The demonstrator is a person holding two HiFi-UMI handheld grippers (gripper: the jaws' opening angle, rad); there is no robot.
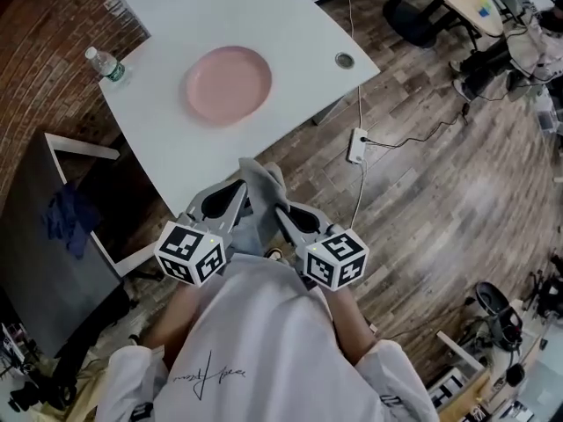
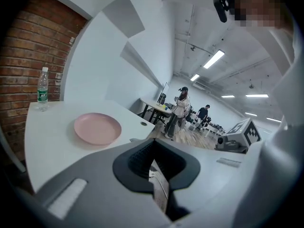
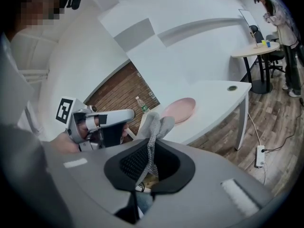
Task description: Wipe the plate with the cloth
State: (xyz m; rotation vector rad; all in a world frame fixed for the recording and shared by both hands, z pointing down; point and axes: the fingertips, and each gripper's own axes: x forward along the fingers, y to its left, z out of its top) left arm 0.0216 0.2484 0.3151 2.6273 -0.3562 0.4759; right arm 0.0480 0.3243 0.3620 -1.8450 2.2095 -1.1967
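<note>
A round pink plate (image 1: 228, 84) (image 2: 97, 128) (image 3: 179, 109) lies alone on the white table (image 1: 290, 25). Both grippers are held close to the person's body, short of the table's near corner. My right gripper (image 1: 280, 207) (image 3: 148, 165) is shut on a grey cloth (image 1: 259, 192) (image 3: 154, 125), whose folded end sticks up past the jaws. My left gripper (image 1: 239, 190) (image 2: 153, 163) is just left of the cloth, jaws together, with no cloth showing beyond them. It also shows in the right gripper view as the left gripper (image 3: 102, 122), beside the cloth.
A capped water bottle (image 1: 104, 63) (image 2: 42, 88) stands at the table's far left corner by the brick wall. A cable grommet (image 1: 344, 60) sits near the table's right edge. A power strip (image 1: 357, 144) lies on the wood floor. Other people (image 2: 180, 110) stand far off.
</note>
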